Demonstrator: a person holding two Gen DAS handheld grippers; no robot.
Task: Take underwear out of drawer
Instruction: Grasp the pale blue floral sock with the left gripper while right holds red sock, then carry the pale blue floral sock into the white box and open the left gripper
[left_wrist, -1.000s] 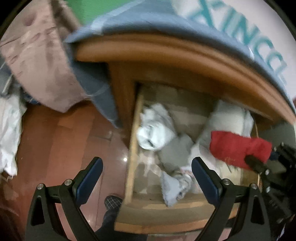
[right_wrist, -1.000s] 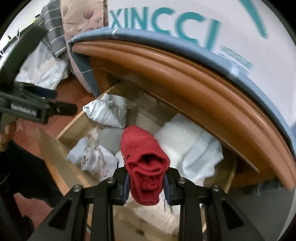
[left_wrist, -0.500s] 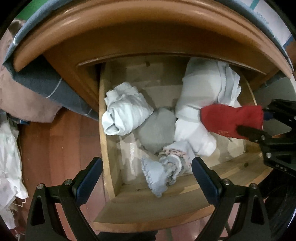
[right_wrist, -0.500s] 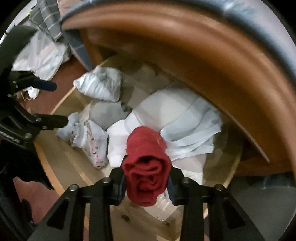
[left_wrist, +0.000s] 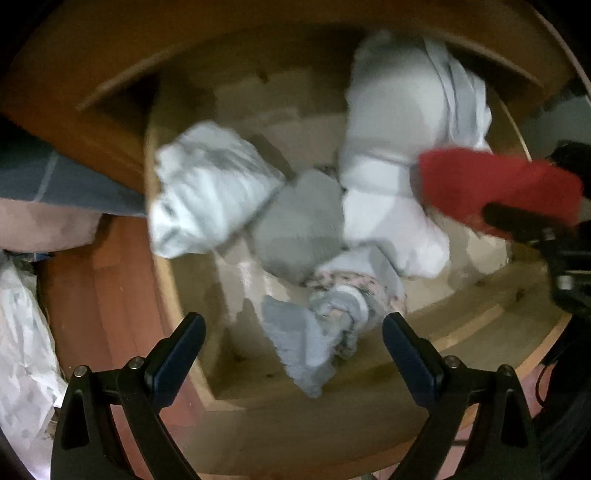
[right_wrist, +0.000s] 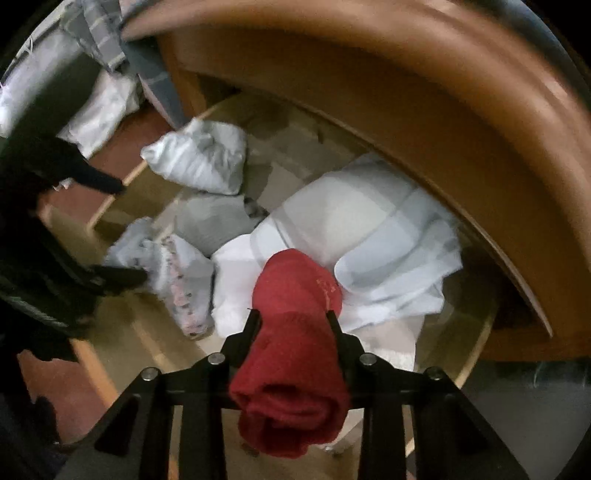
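Motion blur smears the drawer (left_wrist: 480, 317) clothes; the red roll (right_wrist: 295, 362) hides the jaws' pads.

Both wrist cameras look steeply down, close over the open drawer (left_wrist: 258, 384), sharing its heaped clothes (right_wrist: 369, 236).

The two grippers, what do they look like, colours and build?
The left gripper has a black open-frame body with triangular cut-outs, silver screw heads along the top, and dark navy blue pads on its fingers. The right gripper has the same black frame and silver screws; its pads are hidden. No cables or markings are readable.
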